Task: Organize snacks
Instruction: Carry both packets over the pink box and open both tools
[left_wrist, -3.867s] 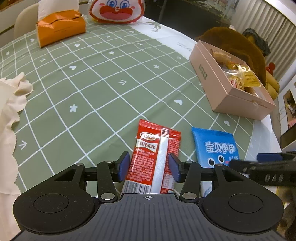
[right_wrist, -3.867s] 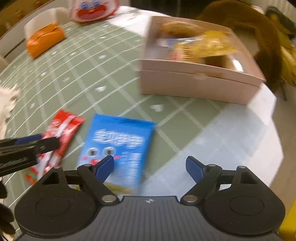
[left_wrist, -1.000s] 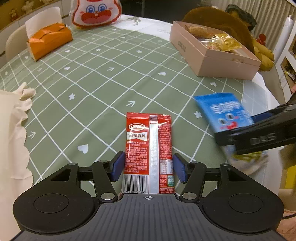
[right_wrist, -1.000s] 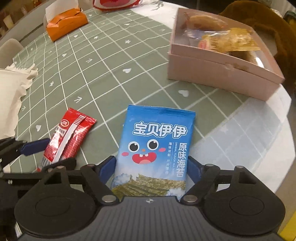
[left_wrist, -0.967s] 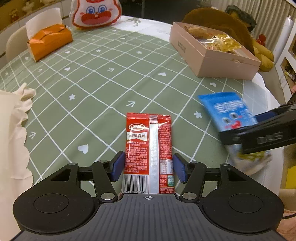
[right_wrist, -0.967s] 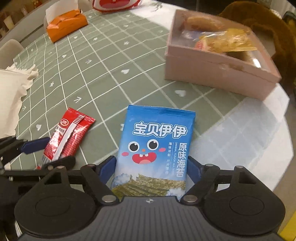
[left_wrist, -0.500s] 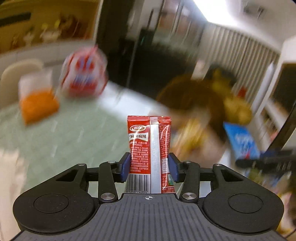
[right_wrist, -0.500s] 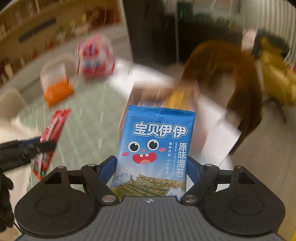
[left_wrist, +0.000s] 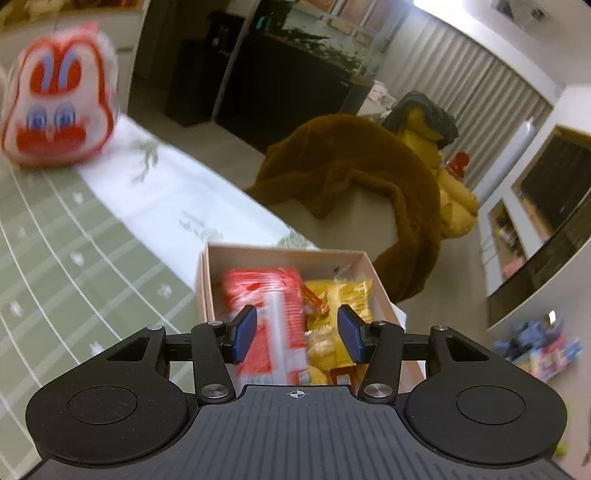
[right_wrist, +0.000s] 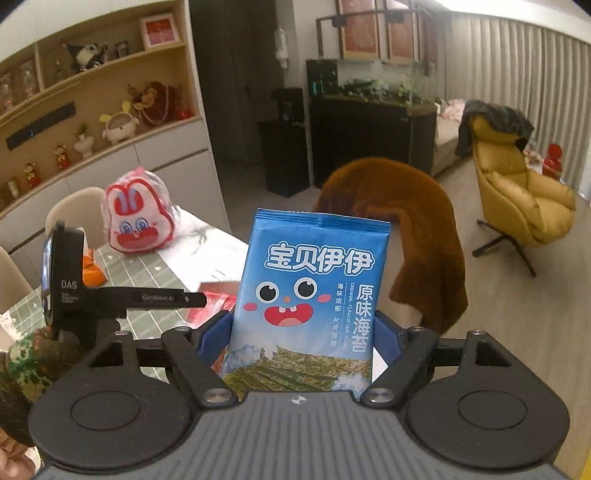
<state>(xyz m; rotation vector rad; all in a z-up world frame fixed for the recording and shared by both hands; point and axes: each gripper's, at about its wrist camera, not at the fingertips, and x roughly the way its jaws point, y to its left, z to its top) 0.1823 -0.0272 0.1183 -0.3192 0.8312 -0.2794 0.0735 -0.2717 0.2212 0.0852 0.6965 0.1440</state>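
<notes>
Snacks: red packet (left_wrist: 271, 317) and blue seaweed packet (right_wrist: 308, 306).
Surface: green gridded tablecloth (left_wrist: 55, 251) with a white border; pink box (left_wrist: 284, 254) at the table's right edge.
Room: brown throw (left_wrist: 354, 184) over a chair beyond the box, yellow armchair (right_wrist: 517, 192) far right, wall shelves (right_wrist: 92, 107) far left, rabbit-face bag (left_wrist: 59, 107) at the table's far end.
Red packet: over the open box, long axis running near to far, blurred; whether it rests on the yellow packets (left_wrist: 340, 306) cannot be told.
Left gripper (left_wrist: 297, 332): jaws have just been opening; the right pad stands clear of the red packet, which lies against the left pad; released.
Blue packet: upright, long axis vertical, printed face toward the camera.
Right gripper (right_wrist: 303, 343): clamped on the blue packet's lower edges.
Hidden: box interior in the right view, behind the blue packet.
</notes>
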